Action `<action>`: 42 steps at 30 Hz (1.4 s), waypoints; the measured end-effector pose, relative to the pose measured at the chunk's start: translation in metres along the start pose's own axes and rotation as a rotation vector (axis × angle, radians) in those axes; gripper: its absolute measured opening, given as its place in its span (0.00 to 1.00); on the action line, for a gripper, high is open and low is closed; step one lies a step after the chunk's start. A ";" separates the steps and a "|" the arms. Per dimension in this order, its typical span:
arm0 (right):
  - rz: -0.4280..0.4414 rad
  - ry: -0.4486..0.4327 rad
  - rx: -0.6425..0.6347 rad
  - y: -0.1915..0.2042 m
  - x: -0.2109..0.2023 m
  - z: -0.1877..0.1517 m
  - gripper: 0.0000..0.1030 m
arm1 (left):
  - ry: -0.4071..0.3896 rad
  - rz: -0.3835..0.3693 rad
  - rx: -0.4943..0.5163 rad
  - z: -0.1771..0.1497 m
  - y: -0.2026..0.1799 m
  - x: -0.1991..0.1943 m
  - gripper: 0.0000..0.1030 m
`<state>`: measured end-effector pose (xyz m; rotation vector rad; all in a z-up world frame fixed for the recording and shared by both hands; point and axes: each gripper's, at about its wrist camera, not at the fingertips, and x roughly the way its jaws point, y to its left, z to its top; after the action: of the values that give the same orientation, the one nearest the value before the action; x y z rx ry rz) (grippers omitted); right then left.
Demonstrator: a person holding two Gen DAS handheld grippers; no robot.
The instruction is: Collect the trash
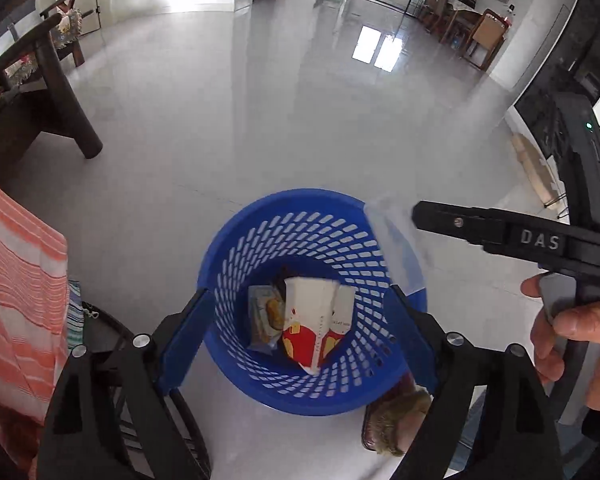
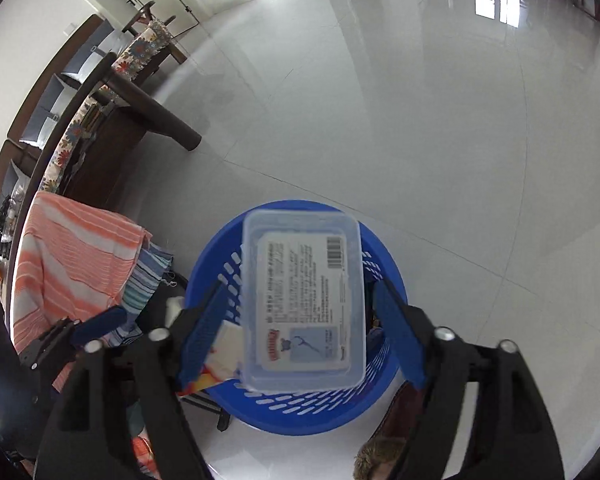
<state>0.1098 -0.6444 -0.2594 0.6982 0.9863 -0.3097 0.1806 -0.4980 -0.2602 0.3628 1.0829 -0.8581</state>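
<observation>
A blue perforated trash basket (image 1: 260, 376) stands on the grey floor; it also shows in the right wrist view (image 2: 300, 416). Inside it lie a red and white carton (image 1: 316, 320) and a small snack wrapper (image 1: 265, 320). A clear plastic box with a printed label (image 2: 304, 300) is in the air between my right gripper's open fingers, over the basket, touching neither finger. It shows blurred in the left wrist view (image 1: 396, 248). My right gripper (image 2: 300, 332) is open above the basket. My left gripper (image 1: 300, 328) is open and empty above the basket.
An orange and white striped cloth (image 2: 76, 268) hangs over a chair at the left. A dark wooden bench (image 1: 40, 92) stands further left. A furry slipper (image 1: 396, 420) lies beside the basket at the right. Bare floor lies beyond the basket.
</observation>
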 end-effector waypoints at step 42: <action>-0.224 -0.264 -0.203 0.101 -0.226 -0.208 0.95 | -0.325 0.177 0.030 -0.135 -0.064 -0.261 0.95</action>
<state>-0.0928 -0.4462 -0.1034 0.3516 0.8294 -0.4780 -0.0030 -0.3394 -0.0828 0.3256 0.7268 -0.7450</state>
